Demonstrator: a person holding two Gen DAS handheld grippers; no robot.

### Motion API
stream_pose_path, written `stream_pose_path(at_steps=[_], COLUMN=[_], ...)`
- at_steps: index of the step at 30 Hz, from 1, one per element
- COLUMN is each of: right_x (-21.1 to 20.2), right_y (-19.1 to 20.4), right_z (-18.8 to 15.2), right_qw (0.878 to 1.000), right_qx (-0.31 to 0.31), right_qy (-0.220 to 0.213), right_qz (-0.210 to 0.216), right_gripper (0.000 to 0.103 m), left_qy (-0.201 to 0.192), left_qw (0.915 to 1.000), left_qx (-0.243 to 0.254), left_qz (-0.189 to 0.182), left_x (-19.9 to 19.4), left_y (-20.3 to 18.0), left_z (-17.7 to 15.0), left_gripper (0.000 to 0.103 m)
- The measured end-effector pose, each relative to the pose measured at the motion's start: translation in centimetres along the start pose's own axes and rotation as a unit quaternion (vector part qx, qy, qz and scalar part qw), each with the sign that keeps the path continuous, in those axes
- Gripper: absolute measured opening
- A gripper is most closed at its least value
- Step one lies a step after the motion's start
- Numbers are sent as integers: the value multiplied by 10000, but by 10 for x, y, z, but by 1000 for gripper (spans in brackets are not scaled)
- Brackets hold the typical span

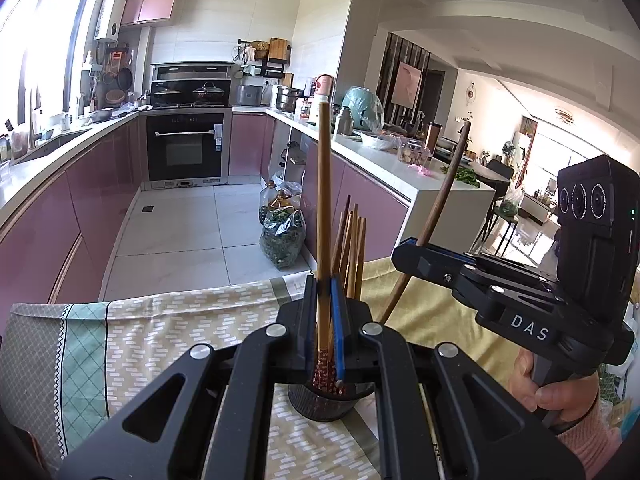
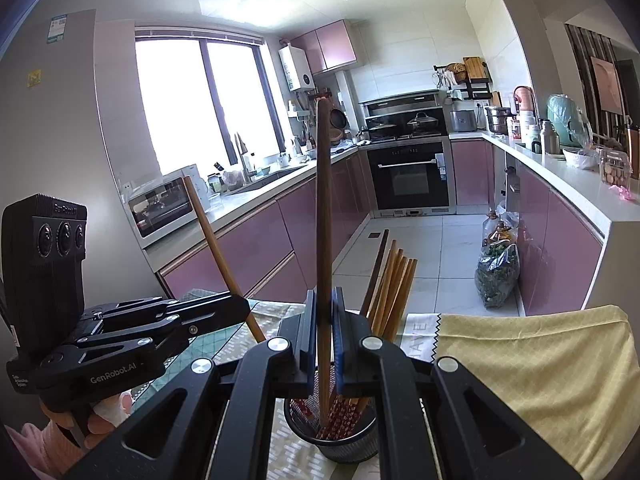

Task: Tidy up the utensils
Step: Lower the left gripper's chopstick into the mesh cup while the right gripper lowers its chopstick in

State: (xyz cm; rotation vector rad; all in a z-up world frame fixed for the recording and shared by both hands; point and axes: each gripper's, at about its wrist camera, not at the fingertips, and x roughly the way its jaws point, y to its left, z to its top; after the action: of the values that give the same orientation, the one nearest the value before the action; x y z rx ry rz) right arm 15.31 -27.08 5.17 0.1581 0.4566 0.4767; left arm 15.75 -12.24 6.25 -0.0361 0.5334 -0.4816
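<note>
My left gripper (image 1: 323, 292) is shut on a light-brown chopstick (image 1: 323, 184) that stands nearly upright, its patterned lower end inside a dark mesh cup (image 1: 316, 404). My right gripper (image 2: 325, 300) is shut on a darker brown chopstick (image 2: 324, 208), whose lower end also reaches into the cup (image 2: 340, 440). Several more chopsticks (image 1: 352, 248) (image 2: 392, 284) lean in the cup behind the held ones. Each gripper shows in the other's view: the right gripper (image 1: 402, 254) with its dark chopstick (image 1: 444, 208), and the left gripper (image 2: 240, 308) with its light chopstick (image 2: 212, 240).
The cup stands on a table covered by a patterned cloth (image 1: 160, 320) and a yellow cloth (image 2: 520, 364). Beyond the table edge is tiled kitchen floor with bags of greens (image 1: 282, 236) beside a white counter (image 1: 400, 160). A hand (image 1: 552, 392) grips the right handle.
</note>
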Motion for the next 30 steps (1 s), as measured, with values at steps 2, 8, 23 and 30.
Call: stream_pose_path(at_steps=[2, 8, 23, 30], right_x=[2, 7, 10, 15], right_y=[-1, -1, -2, -6], right_z=[0, 1, -3, -9], right_qw=[10000, 10000, 9999, 9997], right_qx=[2, 6, -14, 7], right_qy=[24, 89, 154, 226], right_qz=[-10, -20, -46, -43], right_gripper=[6, 6, 6, 6], left_qy=[24, 96, 248, 326], left_qw=[10000, 9999, 9997, 9995], left_qx=[10, 10, 34, 42], left_qz=[11, 29, 38, 22], left_x=[0, 3, 9, 13], left_y=[0, 0, 0, -1], left_z=[1, 2, 0, -2], left_gripper=[8, 8, 8, 8])
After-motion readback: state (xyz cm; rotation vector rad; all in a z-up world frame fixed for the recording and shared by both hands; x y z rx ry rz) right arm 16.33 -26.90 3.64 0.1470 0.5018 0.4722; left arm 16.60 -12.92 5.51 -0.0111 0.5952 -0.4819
